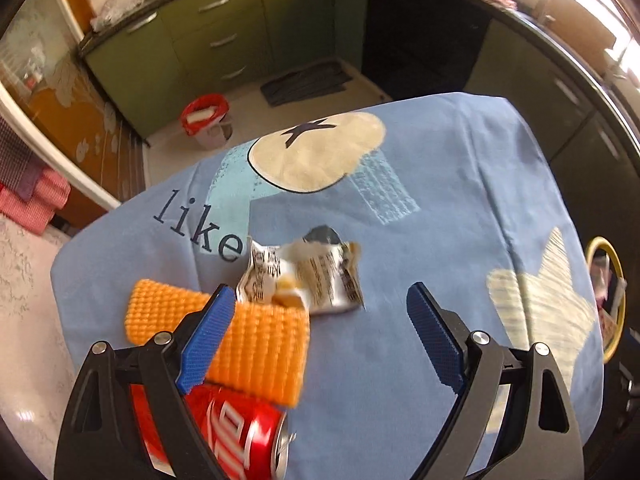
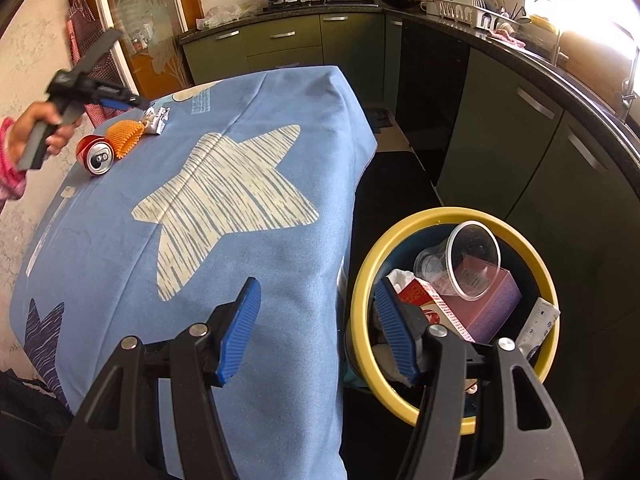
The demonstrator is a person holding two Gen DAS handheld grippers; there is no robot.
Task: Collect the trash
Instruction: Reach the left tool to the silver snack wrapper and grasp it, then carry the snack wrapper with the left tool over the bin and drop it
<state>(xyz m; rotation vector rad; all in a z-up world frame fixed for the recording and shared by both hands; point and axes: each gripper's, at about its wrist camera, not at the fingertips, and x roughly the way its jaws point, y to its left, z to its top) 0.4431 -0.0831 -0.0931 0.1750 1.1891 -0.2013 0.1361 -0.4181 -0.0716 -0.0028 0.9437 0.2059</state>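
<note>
Only the right wrist view shows the bin's (image 2: 362, 280) contents; left gripper (image 1: 320, 304) gapes.

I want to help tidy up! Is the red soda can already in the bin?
No, the red soda can lies on its side on the blue tablecloth, far from the yellow-rimmed bin on the floor.

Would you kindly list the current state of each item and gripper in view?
Left gripper: open, empty, above the table.
Right gripper: open, empty.
Soda can: lying on its side, opened.
Wrapper: crumpled, torn open.
Orange scrubber: lying flat.
Yellow-rimmed bin: uncovered, holding trash.
Plastic cup: tipped, empty.
</note>
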